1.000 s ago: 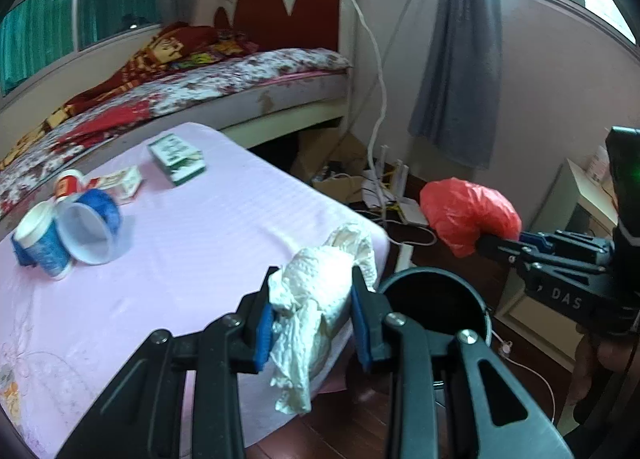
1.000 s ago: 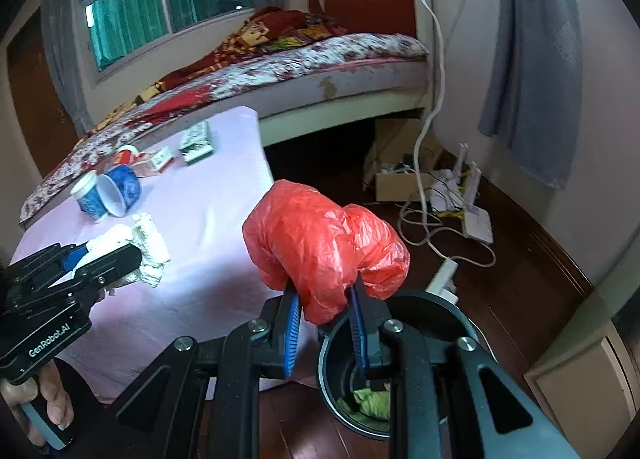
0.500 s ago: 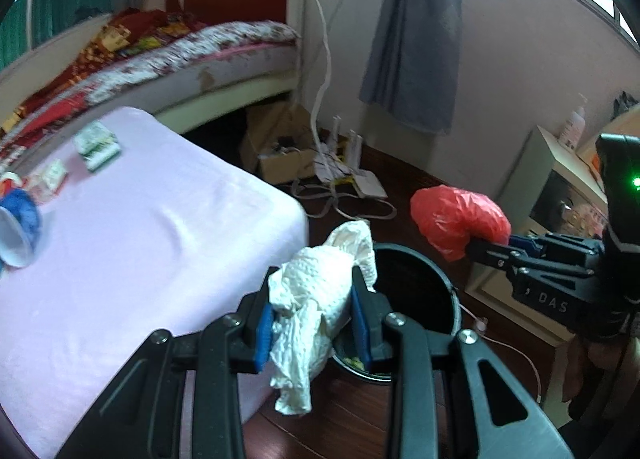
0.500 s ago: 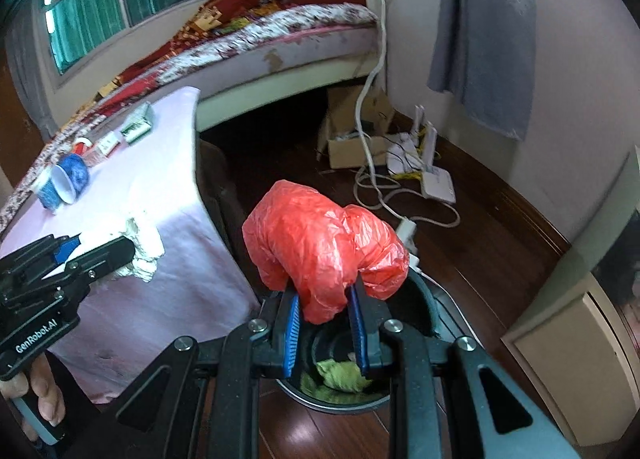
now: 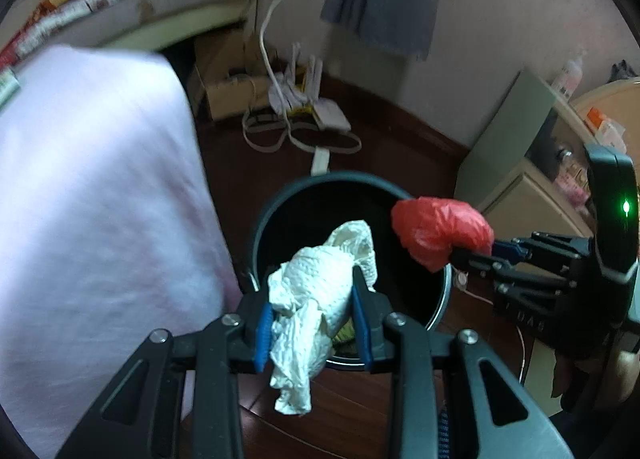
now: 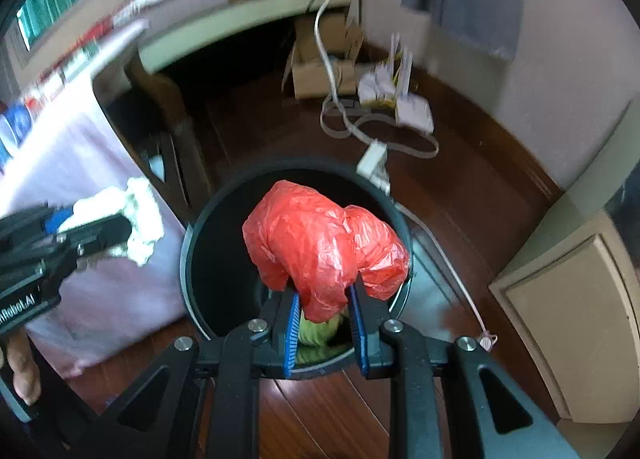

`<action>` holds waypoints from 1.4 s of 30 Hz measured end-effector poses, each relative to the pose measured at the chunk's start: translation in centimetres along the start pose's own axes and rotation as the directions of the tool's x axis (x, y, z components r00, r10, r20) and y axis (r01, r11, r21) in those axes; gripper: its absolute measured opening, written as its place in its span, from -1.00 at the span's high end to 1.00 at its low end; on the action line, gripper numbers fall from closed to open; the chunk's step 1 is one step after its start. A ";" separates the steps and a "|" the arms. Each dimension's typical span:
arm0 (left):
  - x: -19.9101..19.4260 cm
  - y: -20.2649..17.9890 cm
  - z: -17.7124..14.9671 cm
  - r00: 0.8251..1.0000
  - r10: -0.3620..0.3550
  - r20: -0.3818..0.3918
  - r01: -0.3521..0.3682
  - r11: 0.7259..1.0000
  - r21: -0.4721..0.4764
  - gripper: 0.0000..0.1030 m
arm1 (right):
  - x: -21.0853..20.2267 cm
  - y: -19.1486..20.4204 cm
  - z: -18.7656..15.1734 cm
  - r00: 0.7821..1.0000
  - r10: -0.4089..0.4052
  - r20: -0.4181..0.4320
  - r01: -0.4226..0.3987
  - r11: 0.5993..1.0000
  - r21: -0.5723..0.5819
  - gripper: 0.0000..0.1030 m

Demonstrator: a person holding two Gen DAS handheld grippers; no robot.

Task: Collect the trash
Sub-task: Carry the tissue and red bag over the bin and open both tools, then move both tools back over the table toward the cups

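Both grippers were pitched steeply downward over the dark round bin point(image 5: 280, 211), which stood on the wooden floor point(image 6: 320, 411) just beside the pink-clothed table point(image 5: 92, 199).

The left gripper point(image 5: 312, 323) had its 2 blue-padded fingers point(image 5: 262, 333) clamped on a crumpled white paper towel point(image 5: 320, 291). The wad bulged beyond the fingertips, and a loose tail hung below them. Past the fingertips lay the open mouth of the bin, so the towel was held over its near rim. In the right wrist view the same gripper point(image 6: 116, 231) entered from the left, with the towel point(image 6: 140, 219) at its tip, short of the bin's rim point(image 6: 188, 243) and over the tablecloth's edge. Part of the hand point(image 6: 20, 371) holding it showed at the lower left.

The right gripper point(image 6: 324, 323) had its 2 fingers point(image 6: 290, 331) pinched on the lower fold of a red plastic bag point(image 6: 320, 243). The bag ballooned out beyond the fingertips, directly above the bin's opening. Between and beneath the fingers, something pale green point(image 6: 320, 333) lay inside the bin. In the left wrist view that gripper point(image 5: 472, 251) reached in from the right, almost level across the picture, and the red bag point(image 5: 440, 231) sat at the bin's far right rim.

Beyond the fingertips of both, a tangle of white cables point(image 6: 360, 127) lay on the floor by a cardboard box point(image 6: 316, 75).
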State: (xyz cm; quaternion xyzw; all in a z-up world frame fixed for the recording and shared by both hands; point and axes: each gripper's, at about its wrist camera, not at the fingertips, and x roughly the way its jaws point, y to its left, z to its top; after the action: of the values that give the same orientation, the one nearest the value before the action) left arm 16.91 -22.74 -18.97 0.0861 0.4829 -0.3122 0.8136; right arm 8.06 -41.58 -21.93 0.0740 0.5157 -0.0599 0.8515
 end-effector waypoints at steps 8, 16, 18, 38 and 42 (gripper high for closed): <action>4.6 -0.2 -1.2 0.994 -0.014 -0.108 0.013 1.000 -0.008 0.27 | 4.0 0.2 -0.5 0.997 -0.022 -0.075 0.019 0.999 -0.036 0.53; 5.3 0.6 -1.3 0.993 -0.038 -0.115 0.032 0.998 -0.054 -0.80 | 5.9 1.2 -0.3 0.991 -0.084 -0.103 0.069 0.988 -0.135 -0.24; 4.5 1.3 -1.9 0.995 0.009 -0.098 -0.016 0.997 -0.072 -0.94 | 5.8 0.8 -0.5 0.985 -0.151 -0.077 0.138 0.978 -0.156 -1.00; -5.8 3.8 -5.0 0.975 0.219 0.035 -0.214 0.970 -0.119 -0.98 | -1.6 2.6 -0.1 0.984 -0.169 0.051 0.175 0.973 -0.148 -1.00; -7.0 3.8 -4.9 0.970 0.235 0.056 -0.227 0.967 -0.118 -0.98 | -3.3 3.5 0.1 0.984 -0.158 0.081 0.169 0.974 -0.150 -1.00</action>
State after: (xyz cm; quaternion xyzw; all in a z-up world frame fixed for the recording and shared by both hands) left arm 13.16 -14.61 -16.21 0.0857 0.4573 -0.1909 0.8643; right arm 7.29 -38.04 -18.73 -0.0380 0.4935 -0.0918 0.8641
